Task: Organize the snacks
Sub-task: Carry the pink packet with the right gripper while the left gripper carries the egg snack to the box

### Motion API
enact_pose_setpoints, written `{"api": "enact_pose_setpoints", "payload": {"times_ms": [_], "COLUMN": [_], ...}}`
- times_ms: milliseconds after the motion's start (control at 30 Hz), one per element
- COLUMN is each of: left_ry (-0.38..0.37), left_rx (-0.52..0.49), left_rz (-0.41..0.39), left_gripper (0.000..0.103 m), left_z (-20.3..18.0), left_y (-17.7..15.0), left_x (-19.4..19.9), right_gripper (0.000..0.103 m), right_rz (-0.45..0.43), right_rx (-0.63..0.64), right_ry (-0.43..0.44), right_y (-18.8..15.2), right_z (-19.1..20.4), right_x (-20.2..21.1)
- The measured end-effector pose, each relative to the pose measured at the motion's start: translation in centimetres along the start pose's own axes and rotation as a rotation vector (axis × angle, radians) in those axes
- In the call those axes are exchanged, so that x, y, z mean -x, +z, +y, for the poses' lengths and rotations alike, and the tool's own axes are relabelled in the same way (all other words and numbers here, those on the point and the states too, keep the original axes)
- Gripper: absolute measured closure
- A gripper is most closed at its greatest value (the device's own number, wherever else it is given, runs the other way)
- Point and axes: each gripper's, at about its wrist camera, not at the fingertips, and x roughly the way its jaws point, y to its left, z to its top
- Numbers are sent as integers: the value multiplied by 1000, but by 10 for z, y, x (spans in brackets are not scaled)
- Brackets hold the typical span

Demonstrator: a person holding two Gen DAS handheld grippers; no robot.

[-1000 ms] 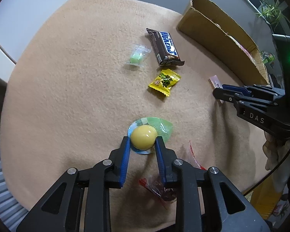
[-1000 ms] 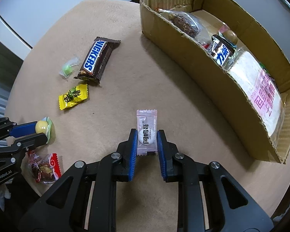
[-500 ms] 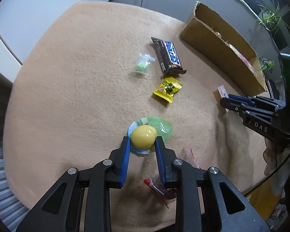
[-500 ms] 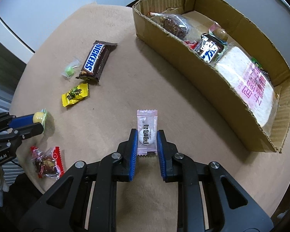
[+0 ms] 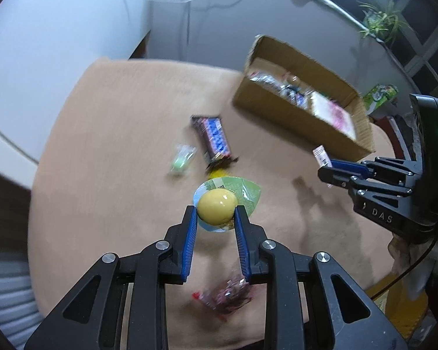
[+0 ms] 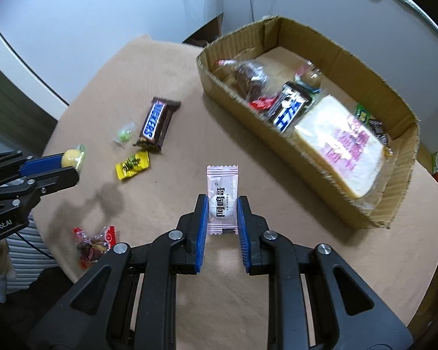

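My left gripper [image 5: 214, 214] is shut on a yellow jelly cup with a green lid [image 5: 217, 207], held above the tan table [image 5: 116, 145]. It also shows in the right wrist view [image 6: 71, 157]. My right gripper [image 6: 221, 204] is shut on a pink-white candy sachet [image 6: 222, 198], lifted above the table; it also shows in the left wrist view [image 5: 321, 156]. A Snickers bar [image 6: 156, 124], a green candy [image 6: 125, 134], a yellow candy [image 6: 133, 164] and a red-wrapped snack [image 6: 95, 245] lie on the table. The cardboard box [image 6: 394, 201] holds several snacks.
The box [image 5: 292, 113] stands at the far right of the table, with a bread pack [image 6: 341, 157] inside. A green carton [image 5: 381, 96] sits behind it. The table edge curves close on the left and near sides.
Both grippers have risen well above the table with their snacks still held. The box now looks lower and its inside is visible from the left wrist.
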Motion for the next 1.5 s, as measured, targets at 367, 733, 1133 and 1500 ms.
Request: {"api": "enact_pose_setpoints", "payload": {"times_ms": [367, 733, 1133, 1500], "left_ry": [-41, -57, -77, -65], "left_rx": [-83, -156, -216, -227], "left_rz": [-49, -78, -72, -25], "left_gripper": [79, 79, 79, 79], "left_z": [-39, -64, -94, -111], "left_y": [30, 62, 106, 139], "left_x": [7, 3, -26, -62], "right_gripper": [83, 83, 83, 83], "right_rz": [-72, -111, -98, -65], "right_rx": [-44, -82, -143, -196], "right_ry": [-4, -43, -99, -121], "right_y": [6, 24, 41, 53], "right_z": [-20, -50, -96, -129], "right_x": [35, 48, 37, 14]}}
